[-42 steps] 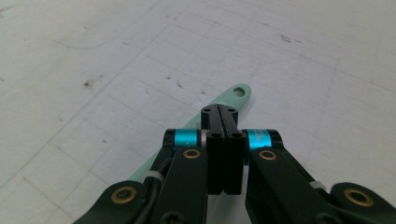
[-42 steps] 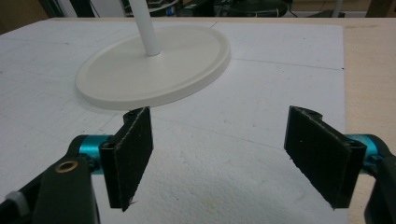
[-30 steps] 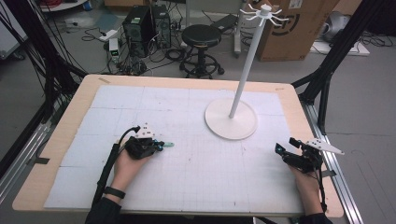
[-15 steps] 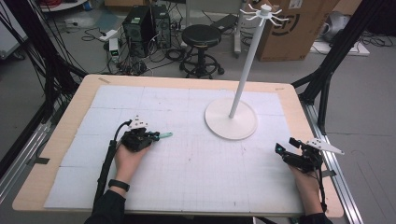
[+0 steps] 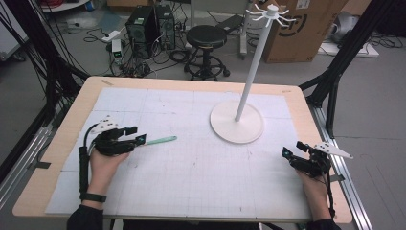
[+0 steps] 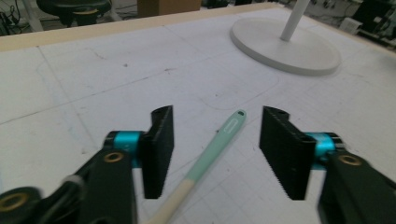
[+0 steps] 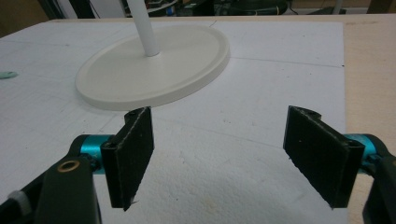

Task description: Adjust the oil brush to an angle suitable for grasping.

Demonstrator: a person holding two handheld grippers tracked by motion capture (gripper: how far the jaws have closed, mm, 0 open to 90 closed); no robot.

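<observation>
A slim utensil (image 5: 160, 140) with a mint-green end and a pale handle lies flat on the white gridded mat (image 5: 191, 182). My left gripper (image 5: 138, 134) is open at its handle end. In the left gripper view the utensil (image 6: 219, 140) runs between the two spread jaws of my left gripper (image 6: 217, 116), touching neither. My right gripper (image 5: 293, 149) rests near the table's right edge, open. Nothing sits between the jaws of my right gripper (image 7: 219, 121). A white stand (image 5: 237, 125) with a round base, a tall pole and hooks on top is at the back right.
The stand's base (image 7: 154, 65) lies just ahead of my right gripper, and it sits beyond the utensil's tip as the base (image 6: 285, 44) in the left gripper view. The wooden table edge (image 5: 311, 129) frames the mat. A stool (image 5: 206, 38), computers and a cardboard box (image 5: 306, 28) stand behind the table.
My left hand and gripper have drawn back to the left, so more of the green utensil now shows ahead of the jaws. The right gripper has stayed put.
</observation>
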